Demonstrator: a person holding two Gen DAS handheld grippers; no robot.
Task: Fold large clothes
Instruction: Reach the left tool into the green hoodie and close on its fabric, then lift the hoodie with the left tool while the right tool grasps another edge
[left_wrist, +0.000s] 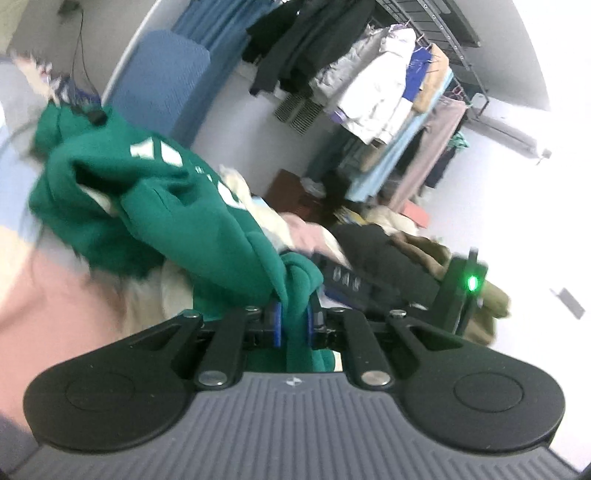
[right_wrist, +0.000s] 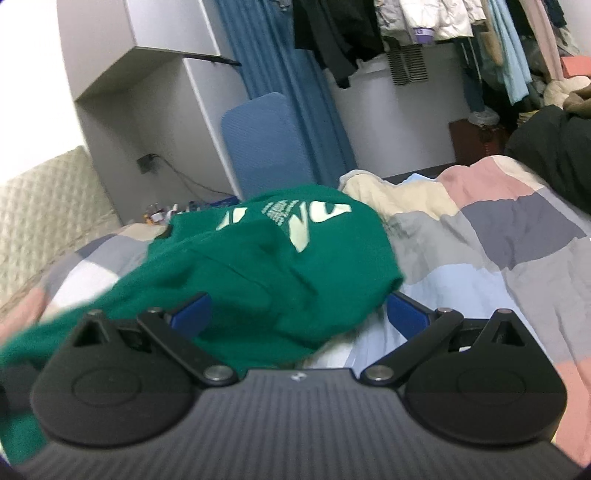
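A green sweatshirt (left_wrist: 159, 206) with pale printed letters hangs bunched and lifted above the bed. My left gripper (left_wrist: 294, 325) is shut on a fold of its green fabric between the blue pads. In the right wrist view the same sweatshirt (right_wrist: 258, 266) drapes over and between the wide-spread fingers of my right gripper (right_wrist: 299, 314), which is open; its blue pads (right_wrist: 406, 314) stand far apart. The other gripper (left_wrist: 458, 291) shows in the left wrist view with a green light, beyond the cloth.
A patchwork quilt (right_wrist: 517, 236) in pink, grey and pale blue covers the bed. A dark garment pile (left_wrist: 388, 254) lies on the bed's far part. A clothes rack (left_wrist: 369, 74) with hanging coats, a blue curtain (right_wrist: 280, 74) and a blue upright pad (right_wrist: 266, 147) stand behind.
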